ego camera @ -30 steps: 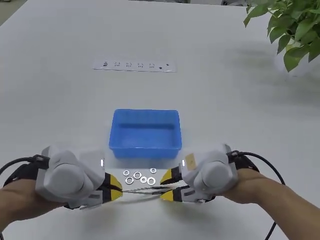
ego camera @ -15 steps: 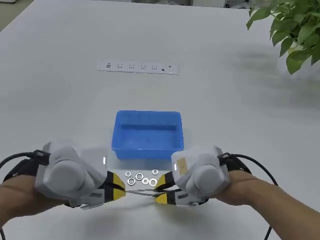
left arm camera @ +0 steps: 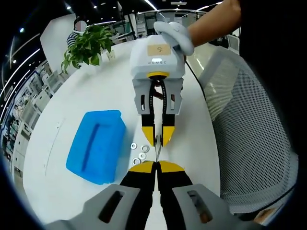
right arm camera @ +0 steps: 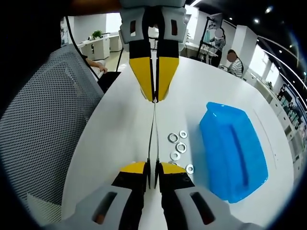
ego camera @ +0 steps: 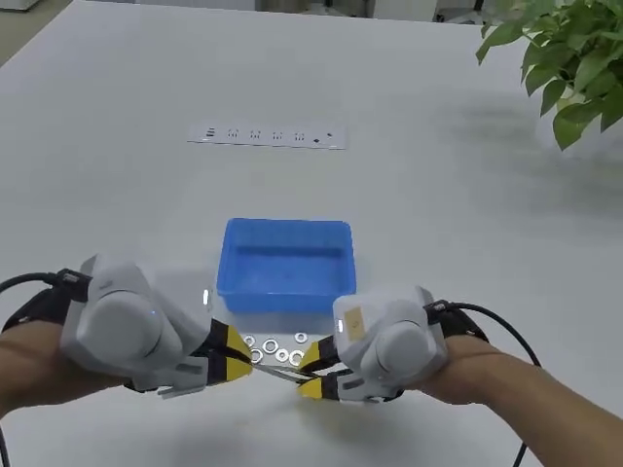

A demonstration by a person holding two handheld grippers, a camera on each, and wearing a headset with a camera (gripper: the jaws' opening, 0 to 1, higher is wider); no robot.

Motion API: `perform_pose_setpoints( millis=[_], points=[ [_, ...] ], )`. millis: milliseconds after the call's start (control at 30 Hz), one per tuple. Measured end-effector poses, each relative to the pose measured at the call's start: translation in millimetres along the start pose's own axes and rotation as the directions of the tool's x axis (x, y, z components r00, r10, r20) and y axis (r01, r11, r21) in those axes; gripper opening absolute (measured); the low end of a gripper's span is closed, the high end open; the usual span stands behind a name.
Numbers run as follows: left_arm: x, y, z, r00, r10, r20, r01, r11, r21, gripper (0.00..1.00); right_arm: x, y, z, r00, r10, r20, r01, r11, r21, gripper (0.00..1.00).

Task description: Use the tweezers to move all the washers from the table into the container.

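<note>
White table (ego camera: pixel 438 243) spreads out ahead of us, with a power strip (ego camera: pixel 265 136) lying flat on its far part and a plant (ego camera: pixel 569 58) at the far right corner. Nearer to us sits the blue container (ego camera: pixel 282 300), open side up, and we see nothing inside it. Just in front of its near wall the washers (ego camera: pixel 273 346) lie flat in a small loose cluster on the bare table, apart from the container. We hold the left gripper (ego camera: pixel 248 360) and the right gripper (ego camera: pixel 304 375) tip to tip just on our side of that cluster. The tweezers (ego camera: pixel 277 370) stretch between them, low over the table. In the left gripper view the left gripper (left arm camera: pixel 157 164) is clenched on one end of the tweezers (left arm camera: pixel 157 151), with the washers (left arm camera: pixel 140 152) just to the side and the container (left arm camera: pixel 112 158) beyond them. In the right gripper view the right gripper (right arm camera: pixel 153 165) is pinched on the two arms of the tweezers (right arm camera: pixel 153 134), whose far end runs into the opposite yellow tips. The washers (right arm camera: pixel 178 146) lie between the tweezers and the container (right arm camera: pixel 211 143). A mesh chair (right arm camera: pixel 43 129) stands past the table edge.
</note>
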State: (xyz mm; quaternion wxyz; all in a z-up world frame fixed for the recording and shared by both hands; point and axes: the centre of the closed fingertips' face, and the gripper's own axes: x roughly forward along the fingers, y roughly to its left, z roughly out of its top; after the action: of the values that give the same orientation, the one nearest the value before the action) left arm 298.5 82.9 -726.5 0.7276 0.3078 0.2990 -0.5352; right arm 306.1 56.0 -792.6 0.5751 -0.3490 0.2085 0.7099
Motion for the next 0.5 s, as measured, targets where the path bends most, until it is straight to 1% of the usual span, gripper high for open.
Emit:
perform_pose_setpoints(
  millis=[267,500],
  points=[
    [-8.2,-0.7,16.5,0.9996,-0.008,0.027,0.007,1.000,0.028,0.05,0.1,1.5,8.8,0.9998,-0.006,0.020,0.006,1.000,0.005,0.12],
    [-11.3,-2.6,26.8,0.9988,-0.021,0.045,0.019,0.999,0.047,0.05,1.7,3.9,15.1,0.9991,-0.006,0.042,0.006,1.000,0.017,0.12]
  ],
)
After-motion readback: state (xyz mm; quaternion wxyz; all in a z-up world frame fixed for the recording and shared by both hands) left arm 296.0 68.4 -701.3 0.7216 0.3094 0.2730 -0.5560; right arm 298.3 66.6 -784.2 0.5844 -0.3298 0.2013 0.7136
